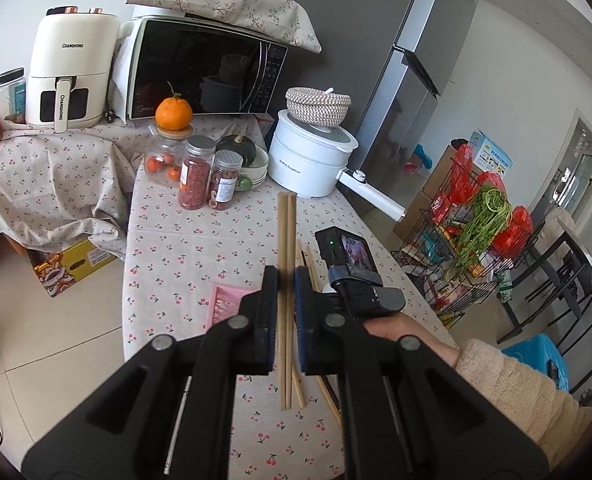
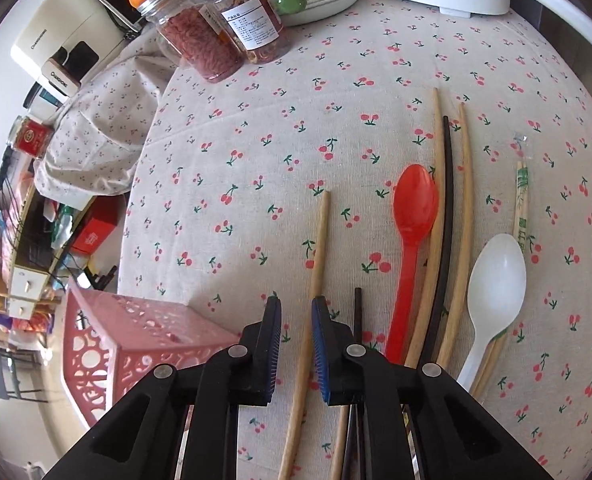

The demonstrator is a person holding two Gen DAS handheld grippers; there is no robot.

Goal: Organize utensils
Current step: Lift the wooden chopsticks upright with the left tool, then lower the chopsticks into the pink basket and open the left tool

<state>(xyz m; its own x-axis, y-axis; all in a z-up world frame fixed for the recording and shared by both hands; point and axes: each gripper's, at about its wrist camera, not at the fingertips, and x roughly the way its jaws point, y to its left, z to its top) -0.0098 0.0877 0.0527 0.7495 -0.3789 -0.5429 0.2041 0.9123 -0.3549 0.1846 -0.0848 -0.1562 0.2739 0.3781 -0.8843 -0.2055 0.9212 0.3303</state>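
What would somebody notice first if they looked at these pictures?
Probably the red spoon lying on the cherry tablecloth, beside long chopsticks and a white spoon. Then the left gripper, shut on a bundle of wooden chopsticks. Behind it, an orange sits on a glass jar.

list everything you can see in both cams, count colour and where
wooden chopsticks: a few, tan, clamped in the left claw above the table
loose chopsticks: several, tan and dark, on the tablecloth
wrapped chopsticks: one pair, green print, far right
spoons: two, red and white, among the loose chopsticks
basket: one, pink, left table edge
jars: two, clear with red contents, back of table
orange: one, on a glass jar lid
cooker: one, white, back right
microwave: one, black door, under floral cloth
air fryer: one, cream, back left
fridge: one, grey
left claw: black, shut on chopsticks
right claw: black, open over one tan chopstick
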